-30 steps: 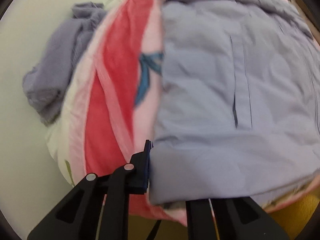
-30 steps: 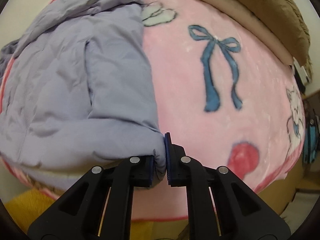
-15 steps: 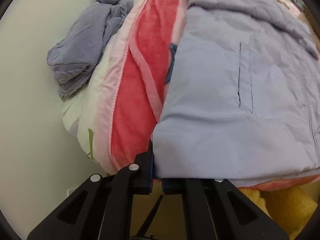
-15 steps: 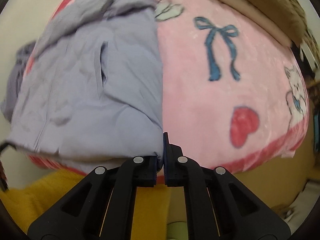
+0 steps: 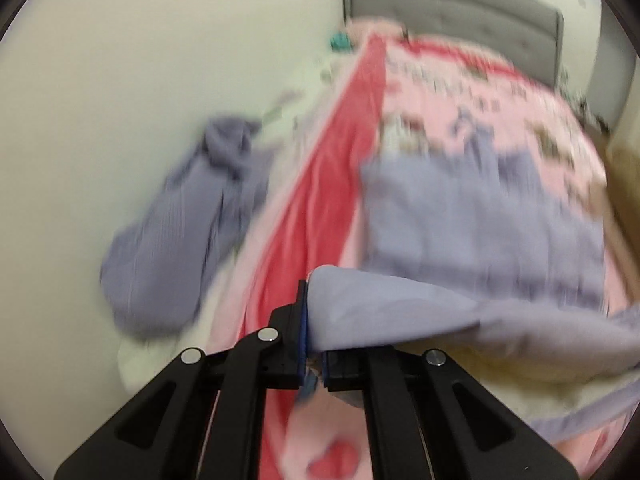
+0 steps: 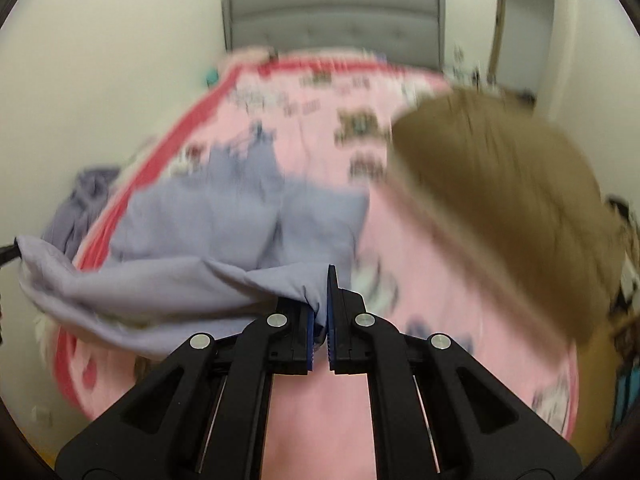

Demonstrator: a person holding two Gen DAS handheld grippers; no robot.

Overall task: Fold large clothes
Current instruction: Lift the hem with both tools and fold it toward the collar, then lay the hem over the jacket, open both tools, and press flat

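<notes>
1. Over by the wall on the left, a crumpled purple garment (image 5: 176, 248) is lying off the side of the bed, untouched and in the same spot as a second ago.
2. The left hand-held gripper (image 5: 314, 340) is pinching the near-left corner of the lavender jacket (image 5: 480, 232). A second ago that corner was lying flat at the bed's near edge; now it is being carried up off the pink blanket (image 5: 460, 92), and cream lining is showing beneath the raised hem.
3. Between the two corners the hem is hanging as a loose, sagging band, while the far part of the jacket is resting on the blanket.
4. The right hand-held gripper (image 6: 320, 316) is pressed together on the near-right corner, a bunch of fabric wedged between its pads, and it is lifting in step with the left.
5. Further right, a brown quilted garment (image 6: 500, 200) is lying on the blanket, well apart from the jacket.
6. With both bottom corners now rising together, the person is probably beginning a fold of the hem up toward the collar; the fold itself is not yet laid.
</notes>
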